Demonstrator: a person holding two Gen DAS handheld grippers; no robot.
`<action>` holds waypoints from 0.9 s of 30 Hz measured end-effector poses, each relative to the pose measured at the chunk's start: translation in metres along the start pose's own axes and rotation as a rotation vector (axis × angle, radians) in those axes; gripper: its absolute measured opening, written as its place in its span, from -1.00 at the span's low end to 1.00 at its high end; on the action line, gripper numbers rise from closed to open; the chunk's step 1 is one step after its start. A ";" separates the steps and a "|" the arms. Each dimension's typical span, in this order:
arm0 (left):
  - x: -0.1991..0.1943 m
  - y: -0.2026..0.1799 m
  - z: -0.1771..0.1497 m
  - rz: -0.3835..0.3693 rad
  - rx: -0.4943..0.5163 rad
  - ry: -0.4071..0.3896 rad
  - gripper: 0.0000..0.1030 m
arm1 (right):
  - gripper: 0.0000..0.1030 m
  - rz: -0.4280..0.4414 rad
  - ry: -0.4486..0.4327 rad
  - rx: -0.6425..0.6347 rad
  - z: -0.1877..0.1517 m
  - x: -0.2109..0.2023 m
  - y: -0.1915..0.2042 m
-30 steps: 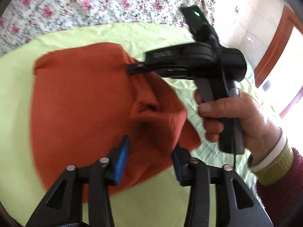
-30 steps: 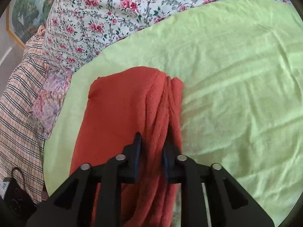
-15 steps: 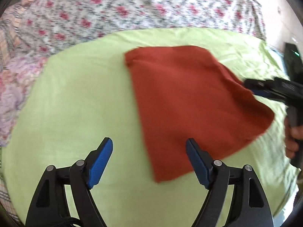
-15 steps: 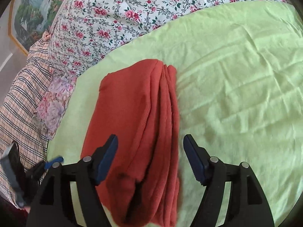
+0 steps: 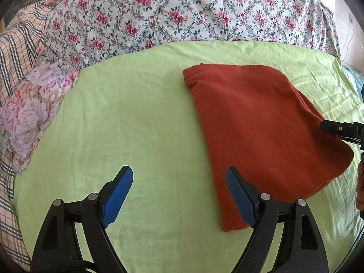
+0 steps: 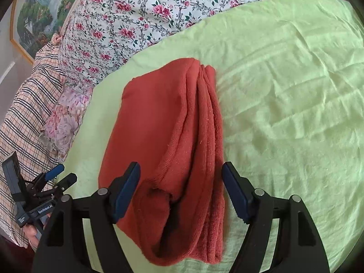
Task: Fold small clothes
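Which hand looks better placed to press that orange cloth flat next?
Probably the right: its tool hangs open directly over the folded orange garment. The left tool is opening mostly over bare green sheet.

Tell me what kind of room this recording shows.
Probably a bedroom: the folded orange garment lies on a green sheet spread over a bed, with a floral quilt and a framed landscape picture behind.

An orange-red folded garment (image 5: pixel 257 134) lay flat on a light green sheet (image 5: pixel 136 113). The left gripper (image 5: pixel 179 195) was opening above the sheet, nothing between its 2 blue pads (image 5: pixel 117 193). A floral quilt (image 5: pixel 182 11) lay behind.
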State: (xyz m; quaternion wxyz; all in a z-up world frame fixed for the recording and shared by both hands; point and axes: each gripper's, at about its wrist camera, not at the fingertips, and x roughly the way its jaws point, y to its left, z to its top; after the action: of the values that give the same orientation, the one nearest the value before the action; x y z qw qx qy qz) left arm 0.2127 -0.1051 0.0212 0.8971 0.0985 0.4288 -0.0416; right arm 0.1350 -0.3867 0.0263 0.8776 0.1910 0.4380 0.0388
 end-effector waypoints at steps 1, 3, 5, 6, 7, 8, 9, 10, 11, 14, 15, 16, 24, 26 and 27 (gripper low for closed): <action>0.004 0.000 0.000 -0.001 0.000 0.008 0.64 | 0.46 -0.004 0.001 0.000 0.001 0.002 -0.001; 0.009 -0.001 0.001 -0.007 0.001 0.017 0.64 | 0.47 -0.008 0.006 -0.001 0.004 0.005 -0.003; 0.016 -0.001 0.002 -0.041 -0.010 0.029 0.66 | 0.48 -0.007 0.010 0.002 0.006 0.009 -0.004; 0.021 0.000 0.004 -0.099 -0.030 0.043 0.67 | 0.48 -0.008 0.014 0.003 0.007 0.011 -0.006; 0.027 0.003 0.006 -0.172 -0.056 0.060 0.72 | 0.49 -0.009 0.018 0.004 0.008 0.013 -0.007; 0.038 0.005 0.007 -0.254 -0.092 0.092 0.73 | 0.50 -0.008 0.022 0.006 0.009 0.016 -0.008; 0.051 0.008 0.009 -0.320 -0.129 0.129 0.73 | 0.50 -0.004 0.027 0.010 0.011 0.019 -0.010; 0.062 0.009 0.011 -0.356 -0.156 0.155 0.73 | 0.52 -0.001 0.031 0.012 0.012 0.021 -0.011; 0.074 0.010 0.013 -0.387 -0.178 0.179 0.73 | 0.52 0.005 0.039 0.013 0.014 0.025 -0.012; 0.108 0.007 0.020 -0.510 -0.231 0.250 0.74 | 0.52 0.018 0.058 0.018 0.017 0.035 -0.015; 0.114 0.006 0.022 -0.540 -0.239 0.261 0.76 | 0.52 0.025 0.069 0.019 0.019 0.039 -0.016; 0.119 0.002 0.025 -0.553 -0.234 0.257 0.79 | 0.53 0.030 0.074 0.014 0.020 0.042 -0.015; 0.105 -0.009 0.033 -0.607 -0.152 0.131 -0.50 | -0.24 0.047 0.160 -0.027 0.012 0.058 0.010; 0.091 0.005 0.030 -0.623 -0.173 0.103 -0.56 | -0.35 0.050 0.134 -0.031 0.010 0.051 0.020; 0.082 0.013 0.028 -0.617 -0.175 0.084 -0.57 | -0.37 0.059 0.123 -0.037 0.009 0.049 0.027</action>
State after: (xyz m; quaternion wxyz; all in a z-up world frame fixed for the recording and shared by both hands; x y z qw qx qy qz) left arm 0.2875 -0.0971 -0.0234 0.8286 -0.1122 0.4771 -0.2705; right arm 0.1751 -0.3530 0.0043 0.8508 0.1850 0.4845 0.0845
